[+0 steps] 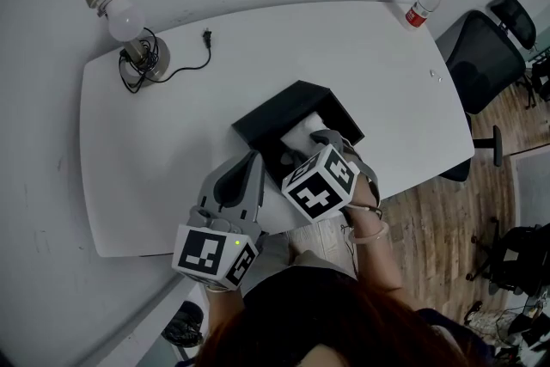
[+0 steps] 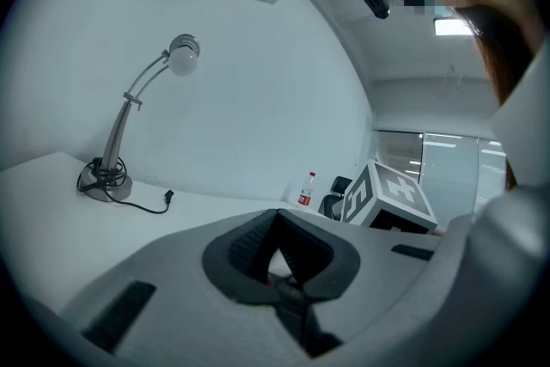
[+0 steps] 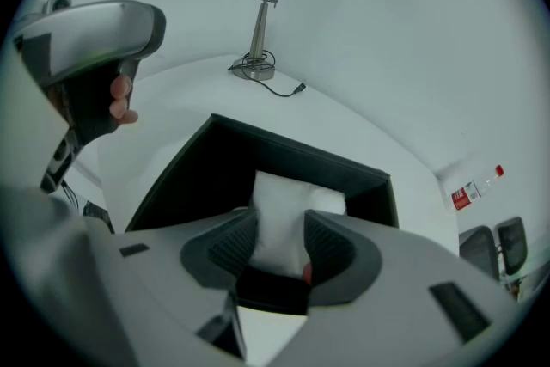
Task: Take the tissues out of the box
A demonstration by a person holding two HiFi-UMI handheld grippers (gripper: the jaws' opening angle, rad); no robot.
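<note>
A black open box [image 1: 292, 105] lies near the front of the white table [image 1: 155, 133]. A white wad of tissues [image 1: 302, 131] sticks up inside it. My right gripper [image 1: 306, 150] points steeply down into the box. In the right gripper view the tissues [image 3: 296, 195] sit pinched between both pads of the right gripper [image 3: 281, 223], and the black box [image 3: 206, 163] surrounds them. My left gripper [image 1: 251, 159] lies level beside the box's left side. In the left gripper view the left gripper [image 2: 275, 219] is shut, its tips meeting with nothing between them.
A desk lamp [image 1: 120, 9] with a coiled cord and loose plug [image 1: 206, 36] stands at the table's back left. A small bottle with a red cap [image 1: 423, 5] is at the back right corner. A black office chair [image 1: 483, 58] stands right of the table on wooden floor.
</note>
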